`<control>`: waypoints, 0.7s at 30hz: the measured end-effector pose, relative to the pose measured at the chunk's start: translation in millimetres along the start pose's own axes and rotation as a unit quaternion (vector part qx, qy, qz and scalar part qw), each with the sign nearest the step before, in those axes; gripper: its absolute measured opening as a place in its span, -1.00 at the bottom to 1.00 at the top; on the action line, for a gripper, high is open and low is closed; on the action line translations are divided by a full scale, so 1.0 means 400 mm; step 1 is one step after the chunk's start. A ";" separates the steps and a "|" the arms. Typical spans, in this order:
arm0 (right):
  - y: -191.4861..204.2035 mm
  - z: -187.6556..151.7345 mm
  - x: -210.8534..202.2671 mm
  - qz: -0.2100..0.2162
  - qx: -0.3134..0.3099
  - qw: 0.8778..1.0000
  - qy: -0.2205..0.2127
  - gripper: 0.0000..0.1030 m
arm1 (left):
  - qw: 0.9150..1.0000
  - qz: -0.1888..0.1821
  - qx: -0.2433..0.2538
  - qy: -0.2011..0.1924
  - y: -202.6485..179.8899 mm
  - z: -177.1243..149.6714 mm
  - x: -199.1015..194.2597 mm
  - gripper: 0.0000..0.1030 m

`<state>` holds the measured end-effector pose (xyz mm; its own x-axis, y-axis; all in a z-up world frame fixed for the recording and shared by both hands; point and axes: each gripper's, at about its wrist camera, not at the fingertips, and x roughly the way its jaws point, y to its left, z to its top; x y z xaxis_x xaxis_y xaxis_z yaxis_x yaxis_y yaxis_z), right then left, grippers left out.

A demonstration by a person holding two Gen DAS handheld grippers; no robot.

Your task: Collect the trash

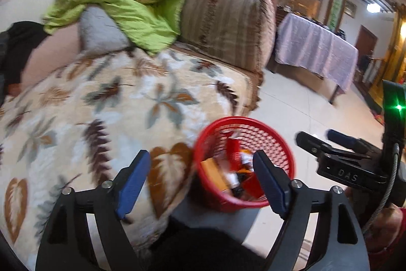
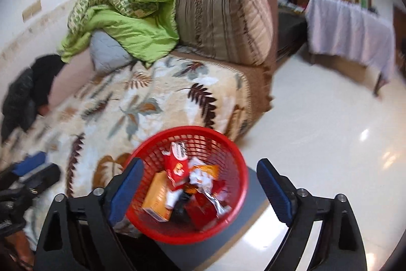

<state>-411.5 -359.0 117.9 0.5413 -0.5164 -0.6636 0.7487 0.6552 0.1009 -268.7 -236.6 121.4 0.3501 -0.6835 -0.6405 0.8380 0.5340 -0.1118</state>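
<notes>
A red mesh basket (image 1: pixel 269 144) (image 2: pixel 228 151) stands on a dark grey surface (image 2: pixel 243 222) against the sofa's front edge. Inside it lie a red wrapper (image 2: pixel 177 169), an orange box (image 2: pixel 157 197), a crumpled white and orange wrapper (image 2: pixel 205 175) and a red box (image 2: pixel 200 210). My left gripper (image 1: pixel 201 155) hangs open above the basket's left side, nothing between its blue pads (image 1: pixel 132 184). My right gripper (image 2: pixel 200 161) is open wide over the basket, its pads (image 2: pixel 274 189) touching nothing. Each gripper also shows at the edge of the other's view: right gripper (image 1: pixel 330 144), left gripper (image 2: pixel 33 169).
The sofa carries a leaf-patterned blanket (image 2: pixel 142 103), a green quilt (image 2: pixel 121 27), a striped cushion (image 2: pixel 223 17) and a black garment (image 2: pixel 28 90). A table under a lilac cloth (image 2: pixel 350 24) stands at the back right on a glossy white floor (image 2: pixel 330 123).
</notes>
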 end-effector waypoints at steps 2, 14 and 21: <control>0.019 -0.022 -0.022 -0.026 0.000 1.000 -0.007 0.93 | 1.000 0.026 0.000 -0.014 0.025 -0.025 -0.043 0.78; 0.117 -0.120 -0.113 -0.096 -0.011 0.995 -0.025 1.00 | 0.985 0.162 0.010 -0.051 0.097 -0.168 -0.184 0.95; 0.145 -0.133 -0.119 -0.101 -0.027 0.994 -0.022 1.00 | 0.975 0.213 0.008 -0.067 0.122 -0.180 -0.206 1.00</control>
<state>-414.2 -267.3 115.9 0.3988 -0.6631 -0.6334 0.8227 0.5638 -0.0722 -286.9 -118.4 113.9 0.7181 -0.4608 -0.5215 0.6109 0.7764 0.1552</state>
